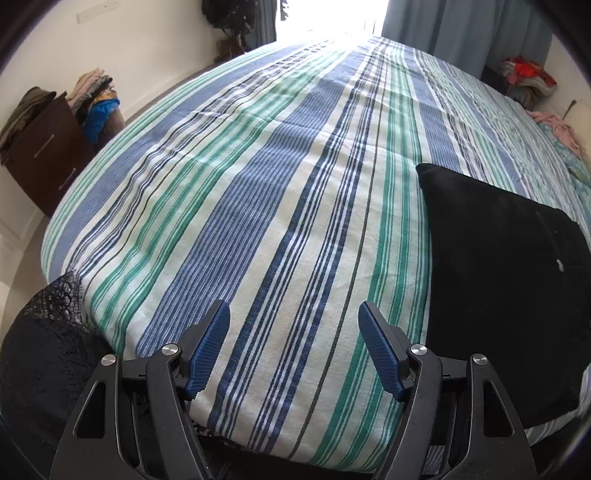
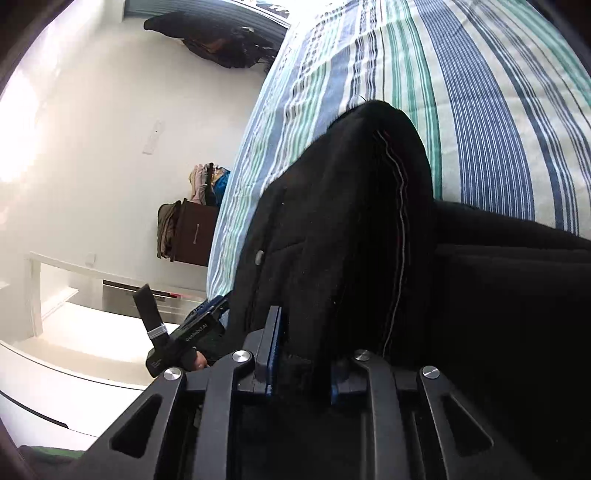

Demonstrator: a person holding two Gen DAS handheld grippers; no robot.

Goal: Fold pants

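Black pants (image 1: pixel 509 280) lie on the right side of a bed with a blue, green and white striped cover (image 1: pixel 277 166). In the left wrist view my left gripper (image 1: pixel 294 308) hovers over the bare cover to the left of the pants, open, with nothing between its blue pads. In the right wrist view my right gripper (image 2: pixel 303 354) is shut on a raised fold of the black pants (image 2: pixel 351 221). The fabric drapes up and over from the jaws, showing a pale seam line. The right fingertips are mostly hidden by the cloth.
A dark brown drawer chest (image 1: pixel 48 158) with piled clothes (image 1: pixel 94 96) stands left of the bed. Black lace fabric (image 1: pixel 48 332) sits at the bed's near left corner. More clothes (image 1: pixel 528 77) and a pink cloth (image 1: pixel 554 125) lie at the far right, below blue curtains (image 1: pixel 461 26).
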